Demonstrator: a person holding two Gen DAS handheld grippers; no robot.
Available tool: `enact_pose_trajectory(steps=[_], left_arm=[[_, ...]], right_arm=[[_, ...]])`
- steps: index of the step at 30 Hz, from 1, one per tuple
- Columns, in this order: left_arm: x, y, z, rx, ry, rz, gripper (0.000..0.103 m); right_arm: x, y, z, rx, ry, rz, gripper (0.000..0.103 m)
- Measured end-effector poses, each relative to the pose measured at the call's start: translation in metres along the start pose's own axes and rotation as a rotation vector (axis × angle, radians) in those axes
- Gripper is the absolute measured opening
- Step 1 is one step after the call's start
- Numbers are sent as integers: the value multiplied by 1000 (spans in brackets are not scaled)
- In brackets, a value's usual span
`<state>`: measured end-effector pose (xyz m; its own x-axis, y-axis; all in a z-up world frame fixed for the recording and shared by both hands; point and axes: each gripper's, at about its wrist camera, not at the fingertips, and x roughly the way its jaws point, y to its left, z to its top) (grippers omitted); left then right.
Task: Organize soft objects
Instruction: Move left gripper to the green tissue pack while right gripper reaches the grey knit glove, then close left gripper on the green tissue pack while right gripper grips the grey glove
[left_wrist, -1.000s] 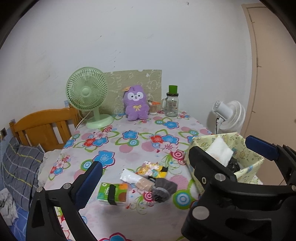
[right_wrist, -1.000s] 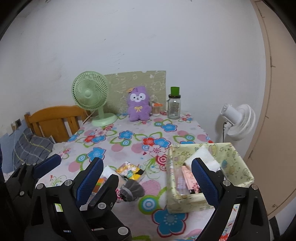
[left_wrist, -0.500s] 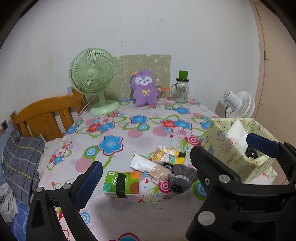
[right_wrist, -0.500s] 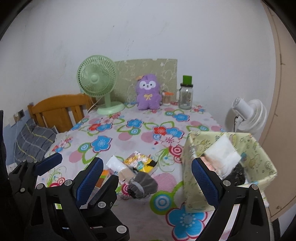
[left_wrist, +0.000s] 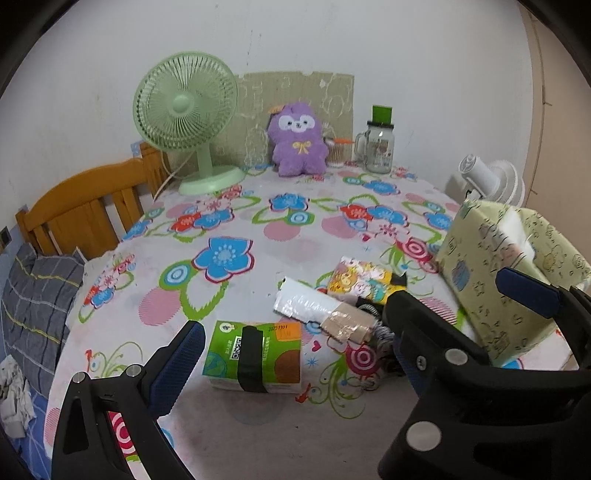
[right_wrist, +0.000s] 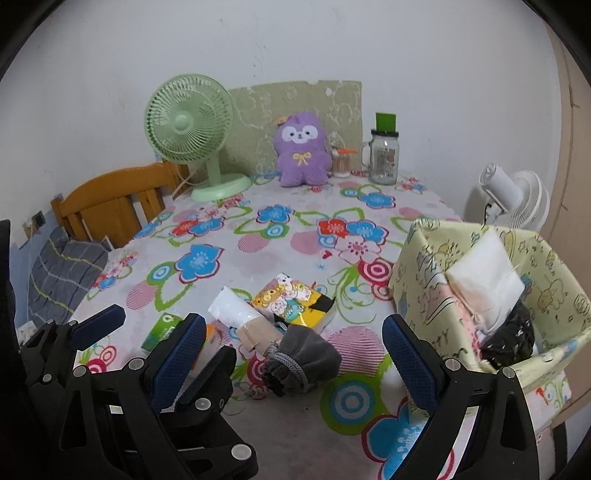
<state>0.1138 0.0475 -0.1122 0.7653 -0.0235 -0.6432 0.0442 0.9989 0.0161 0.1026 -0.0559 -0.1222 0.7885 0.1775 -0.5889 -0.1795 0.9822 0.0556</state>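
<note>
On the floral tablecloth lie a green tissue pack (left_wrist: 255, 356), a white wrapped roll with a tan taped end (left_wrist: 317, 312), a yellow cartoon tissue pack (left_wrist: 360, 280) and a grey drawstring pouch (right_wrist: 306, 360). A pale green fabric box (right_wrist: 554, 295) at the right holds a white pad (right_wrist: 484, 280) and a black bag (right_wrist: 511, 338). My left gripper (left_wrist: 295, 369) is open, low over the green pack. My right gripper (right_wrist: 295, 360) is open, just before the grey pouch. The left gripper also shows in the right wrist view (right_wrist: 155, 325).
At the table's back stand a green desk fan (left_wrist: 188, 122), a purple plush toy (left_wrist: 297, 140), a small jar (left_wrist: 336, 153) and a glass mug with green lid (left_wrist: 378, 146). A wooden headboard (left_wrist: 85, 206) is left, a white fan (right_wrist: 513, 199) right.
Both grippers have moved forward and down toward the table; the items near the front edge look larger and closer. Both stay open and empty.
</note>
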Motion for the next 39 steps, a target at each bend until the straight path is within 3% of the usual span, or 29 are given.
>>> enact_pose_trajectory(steps=[6, 12, 20, 22, 29, 31, 36, 39], left_arm=[[15, 7, -5, 1, 34, 14, 103], [25, 13, -9, -2, 63, 27, 103], [45, 14, -13, 7, 115, 41, 103], [49, 13, -15, 12, 128, 56, 103], [62, 18, -18, -2, 186, 37, 103], [63, 16, -17, 9, 184, 38, 103], [65, 19, -17, -6, 190, 11, 102], [63, 19, -18, -12, 189, -23, 92]], right_arm=[[13, 6, -3, -21, -1, -37, 98], [30, 8, -6, -4, 53, -7, 98], [50, 8, -13, 6, 110, -29, 97], [55, 8, -14, 6, 130, -34, 89], [73, 4, -20, 53, 213, -10, 78], [76, 5, -19, 50, 219, -22, 64], [78, 6, -19, 57, 227, -24, 58], [77, 7, -19, 52, 224, -24, 57]])
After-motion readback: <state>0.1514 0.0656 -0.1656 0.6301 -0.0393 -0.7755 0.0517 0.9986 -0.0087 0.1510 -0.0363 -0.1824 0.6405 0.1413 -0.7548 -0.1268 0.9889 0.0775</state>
